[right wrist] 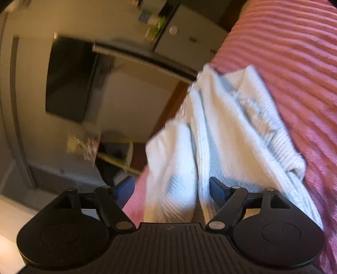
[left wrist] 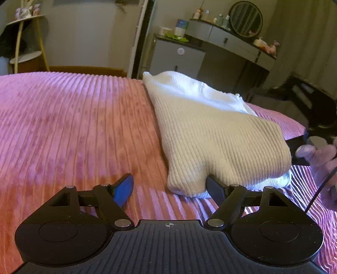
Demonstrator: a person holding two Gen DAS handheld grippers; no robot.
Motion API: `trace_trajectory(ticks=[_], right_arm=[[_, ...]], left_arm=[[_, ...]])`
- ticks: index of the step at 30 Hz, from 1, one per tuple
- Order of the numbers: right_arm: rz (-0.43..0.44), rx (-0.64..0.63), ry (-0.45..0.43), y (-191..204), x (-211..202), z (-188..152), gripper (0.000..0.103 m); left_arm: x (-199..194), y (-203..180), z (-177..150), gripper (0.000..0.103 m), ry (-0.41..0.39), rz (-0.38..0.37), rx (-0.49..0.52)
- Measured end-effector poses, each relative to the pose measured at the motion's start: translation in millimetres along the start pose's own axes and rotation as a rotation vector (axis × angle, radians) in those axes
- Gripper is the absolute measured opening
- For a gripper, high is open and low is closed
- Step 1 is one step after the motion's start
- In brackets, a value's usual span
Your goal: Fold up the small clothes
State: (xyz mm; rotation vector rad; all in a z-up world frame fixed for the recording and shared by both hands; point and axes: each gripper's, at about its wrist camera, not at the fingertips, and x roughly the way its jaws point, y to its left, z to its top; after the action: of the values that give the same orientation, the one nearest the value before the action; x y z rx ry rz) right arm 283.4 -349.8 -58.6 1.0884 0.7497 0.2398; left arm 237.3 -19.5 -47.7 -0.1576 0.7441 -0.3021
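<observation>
1. Left wrist view: one left gripper (left wrist: 169, 187) hangs low over the pink ribbed bedspread (left wrist: 73, 126), its two jaws spread wide with only bedspread between them.
2. One white ribbed knit garment (left wrist: 210, 134) lies folded on the bedspread, running from 12 o'clock down to about 4 o'clock of that gripper; its near corner sits just beside the right-hand jaw, though I cannot tell whether they touch.
3. One hand (left wrist: 322, 160) shows at 3 o'clock, blurred, beside the garment's edge.
4. Behind the bed stand one grey dresser (left wrist: 231, 40) carrying one round mirror (left wrist: 246, 19), and one two-tier yellow-legged shelf (left wrist: 27, 42) at 10 o'clock.
5. Right wrist view, tilted and blurred: one right gripper (right wrist: 171, 189) stands wide apart, two folds of the garment (right wrist: 231, 130) bunched between the jaws, unpinched.
</observation>
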Motion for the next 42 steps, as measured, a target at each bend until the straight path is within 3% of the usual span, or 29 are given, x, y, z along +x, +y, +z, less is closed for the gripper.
trace_trajectory(ticks=[2, 3, 4, 5, 6, 8, 11, 13, 17, 21, 24, 28, 31, 35, 38, 42], right_arm=[[-0.076, -0.091, 0.050, 11.6, 17.0, -5.4, 0.069], [-0.111, -0.146, 0.059, 20.2, 23.8, -8.4, 0.048], [-0.157, -0.215, 0.068, 31.2, 29.5, -10.8, 0.036], [-0.205, -0.291, 0.072, 43.3, 33.5, -12.6, 0.026], [-0.240, -0.365, 0.077, 55.6, 35.2, -14.3, 0.023], [-0.317, -0.549, 0.056, 85.7, 34.7, -19.4, 0.022], [-0.389, -0.829, -0.041, 128.3, 22.9, -31.7, 0.022], [-0.404, -0.918, -0.096, 139.1, 14.0, -35.7, 0.022], [-0.538, -1.015, -0.157, 122.9, 18.5, -37.6, 0.023], [-0.656, -0.968, -0.137, 72.7, 34.3, -32.3, 0.031], [-0.627, -0.850, -0.180, 65.8, 24.9, -26.3, 0.052], [-0.564, -0.712, -0.205, 60.4, -22.7, -31.9, 0.053], [-0.488, -0.591, -0.269, 51.6, -62.7, -49.3, 0.059], [-0.344, -0.355, -0.291, 15.3, -103.8, -71.0, 0.060], [-0.200, -0.176, -0.249, -10.2, -103.4, -70.8, 0.059], [-0.132, -0.109, -0.238, -11.8, -88.5, -68.1, 0.057]], left_arm=[[-2.1, -4.7, -2.6, 0.083, 0.001, 0.008, 0.016], [-3.5, -6.7, -4.3, 0.083, 0.002, 0.011, 0.025], [-4.3, -8.7, -5.1, 0.084, 0.006, 0.014, 0.035], [-5.0, -9.7, -5.5, 0.085, 0.010, 0.018, 0.038], [-5.8, -10.4, -5.3, 0.085, 0.015, 0.018, 0.037], [-5.8, -10.3, -4.6, 0.087, 0.024, 0.011, 0.023], [-4.0, -8.7, -4.1, 0.088, 0.028, 0.012, 0.012], [-2.3, -8.8, -4.9, 0.088, 0.034, 0.015, 0.016], [-2.3, -8.2, -5.1, 0.088, 0.039, 0.012, 0.018], [-0.8, -6.5, -5.8, 0.089, 0.049, 0.006, 0.022], [-0.3, -5.9, -6.6, 0.090, 0.049, 0.003, 0.023], [-2.5, -6.7, -5.9, 0.091, 0.046, -0.004, 0.013], [-7.2, -4.7, -3.3, 0.091, 0.026, -0.056, -0.021], [-9.4, -6.9, -2.6, 0.090, 0.010, -0.121, -0.015], [-10.3, -17.2, -3.8, 0.090, 0.007, -0.115, 0.031], [-7.2, -34.2, -2.8, 0.090, 0.014, -0.094, 0.075]])
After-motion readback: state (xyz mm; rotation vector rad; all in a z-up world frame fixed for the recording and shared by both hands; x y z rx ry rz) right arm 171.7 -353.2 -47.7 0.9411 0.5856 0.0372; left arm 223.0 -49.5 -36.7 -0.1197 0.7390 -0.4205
